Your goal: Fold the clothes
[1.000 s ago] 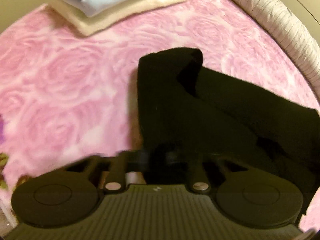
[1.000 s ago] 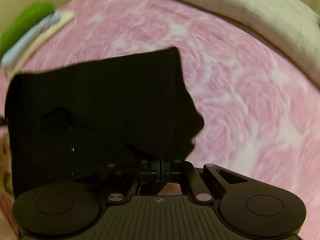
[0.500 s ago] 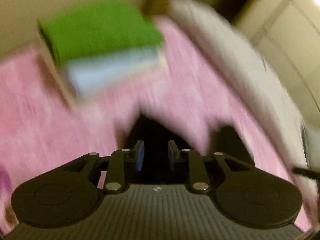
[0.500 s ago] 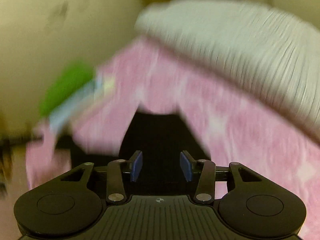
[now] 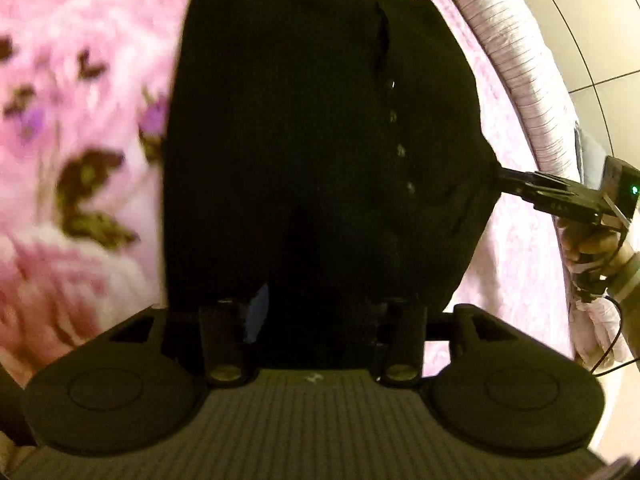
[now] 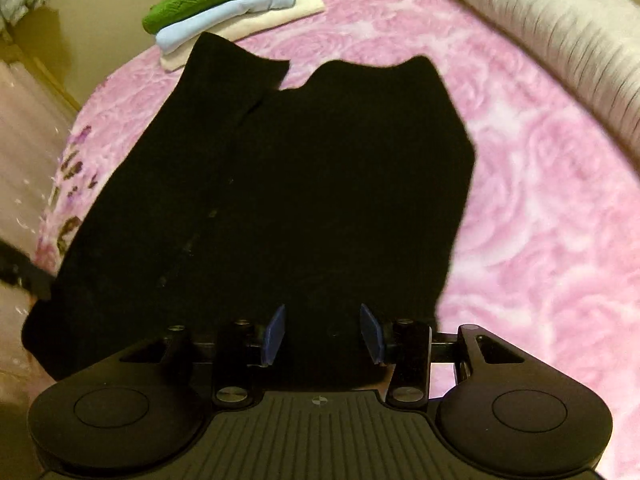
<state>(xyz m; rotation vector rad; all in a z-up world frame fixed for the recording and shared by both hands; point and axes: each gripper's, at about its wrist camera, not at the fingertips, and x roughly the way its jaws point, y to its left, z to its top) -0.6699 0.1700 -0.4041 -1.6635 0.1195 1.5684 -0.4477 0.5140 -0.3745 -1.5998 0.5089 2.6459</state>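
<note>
Bedding fills both views: a pink rose-patterned blanket (image 6: 540,200) covers the bed, and a pale ribbed bolster (image 6: 560,32) runs along its edge from 12 toward 3 o'clock in the right wrist view. On the blanket lies the black garment (image 6: 300,168), spread flat, with a row of small buttons down its front; it takes the middle of both views. A stack of folded clothes (image 6: 232,12), green on top, then light blue, then cream, sits at 11 o'clock in the right wrist view, just behind the far edge of the black garment.

The left gripper (image 5: 320,312) is above the near edge of the garment and its jaws are opening; the black cloth is under the gap, and whether any of it lies between the pads is too dark to tell. The right gripper (image 6: 322,332) has its jaws apart, released, the blue pads (image 6: 276,332) not pressing on the cloth below them. In the left wrist view the right gripper reaches the garment's edge at 3 o'clock, carried by a hand (image 5: 592,248).
</note>
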